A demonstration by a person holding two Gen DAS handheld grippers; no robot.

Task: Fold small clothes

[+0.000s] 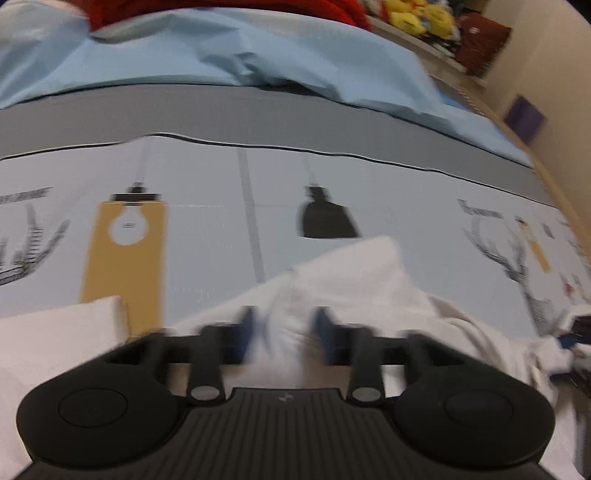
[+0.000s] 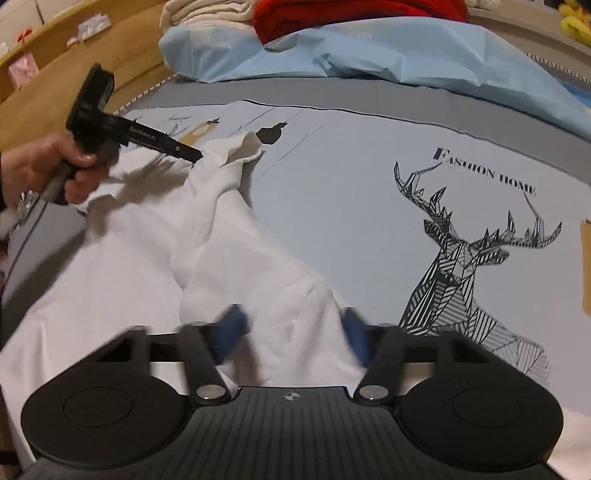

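A white garment [image 2: 236, 254] is laid crumpled on a bed, on a pale blue bedspread [image 2: 332, 192] printed with a geometric stag [image 2: 469, 258], the words "FASHION HOME", hanging lamps and a mustard panel with a light bulb [image 1: 127, 251]. A grey band [image 1: 258, 118] borders the print, and beyond it a light blue sheet [image 1: 221, 55] is bunched up, with a red cloth [image 2: 351, 14] lying on top of it. Yellow plush toys [image 1: 417, 16] are seen on a shelf at the far side.

In the right wrist view, the right gripper [image 2: 291, 336] is held low over the near end of the garment. Its blue pads [image 2: 231, 332] are blurred and stand apart, with a raised fold of white fabric between them; whether the pads press on the fabric cannot be told.

In the same view, the left gripper [image 2: 197, 157] is seen from the side, gripped by a hand [image 2: 48, 170] at the left edge. Its black tip is at the far, upturned end of the garment, just beside a curled edge [image 2: 247, 147]. In the left wrist view, its jaws are narrowly spaced and blurred, with a ridge of white cloth [image 1: 288, 328] running up between them. Contact appears likely, but a firm clench on the fabric cannot be confirmed from the frames.

A second piece of white fabric [image 1: 55, 332] is visible at the lower left of the left wrist view, lying over the foot of the mustard panel.
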